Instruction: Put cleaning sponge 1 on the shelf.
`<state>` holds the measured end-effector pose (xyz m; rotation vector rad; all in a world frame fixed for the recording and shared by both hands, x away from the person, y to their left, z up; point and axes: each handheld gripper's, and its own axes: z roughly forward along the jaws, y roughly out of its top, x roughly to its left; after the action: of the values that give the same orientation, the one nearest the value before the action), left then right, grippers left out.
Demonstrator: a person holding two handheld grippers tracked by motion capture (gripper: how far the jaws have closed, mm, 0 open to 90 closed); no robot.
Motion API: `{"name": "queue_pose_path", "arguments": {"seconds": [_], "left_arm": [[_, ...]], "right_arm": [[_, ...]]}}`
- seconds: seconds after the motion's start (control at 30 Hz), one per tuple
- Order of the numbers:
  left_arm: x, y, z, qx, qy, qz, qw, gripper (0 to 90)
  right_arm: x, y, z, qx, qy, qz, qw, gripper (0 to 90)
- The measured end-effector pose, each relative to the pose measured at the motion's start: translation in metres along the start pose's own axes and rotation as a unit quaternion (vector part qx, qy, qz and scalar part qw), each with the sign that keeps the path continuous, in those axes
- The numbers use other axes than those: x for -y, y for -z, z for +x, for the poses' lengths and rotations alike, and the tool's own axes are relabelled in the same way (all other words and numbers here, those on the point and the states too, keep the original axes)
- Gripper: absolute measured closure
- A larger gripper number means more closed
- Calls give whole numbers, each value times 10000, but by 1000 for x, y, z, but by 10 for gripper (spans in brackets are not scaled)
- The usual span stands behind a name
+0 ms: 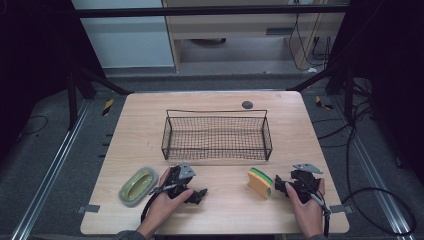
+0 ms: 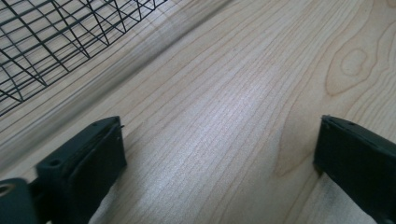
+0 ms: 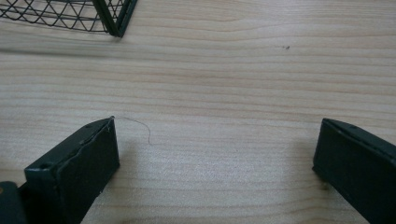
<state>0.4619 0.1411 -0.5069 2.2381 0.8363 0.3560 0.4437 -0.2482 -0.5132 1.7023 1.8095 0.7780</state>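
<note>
The high view is looking forward and down from above the near edge of the table (image 1: 150,107), taking in its whole top and the wire basket (image 1: 217,135) toward the far edge. The left gripper view is riding low over the boards, catching the basket (image 2: 56,37) mesh at its upper left. The right gripper view is sitting just as close (basket (image 3: 112,16) corner at top left), so all three are sharing basket and tabletop.

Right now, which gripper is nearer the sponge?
Right. The right gripper sits just beside the sponge, on its right; the left gripper lies farther off to its left, nearer the green dish.
</note>
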Motion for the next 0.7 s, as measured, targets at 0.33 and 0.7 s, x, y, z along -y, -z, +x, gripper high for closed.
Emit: {"name": "queue_pose_path", "arguments": {"seconds": [0.33, 0.7], "left_arm": [[-10, 38, -7, -217, -240, -313, 9990, 39], [-26, 113, 24, -657, -442, 228, 9966, 32]], "right_arm": [[4, 4, -2, -361, 357, -1, 9987, 4], [4, 4, -6, -536, 581, -24, 9969, 8]]}}
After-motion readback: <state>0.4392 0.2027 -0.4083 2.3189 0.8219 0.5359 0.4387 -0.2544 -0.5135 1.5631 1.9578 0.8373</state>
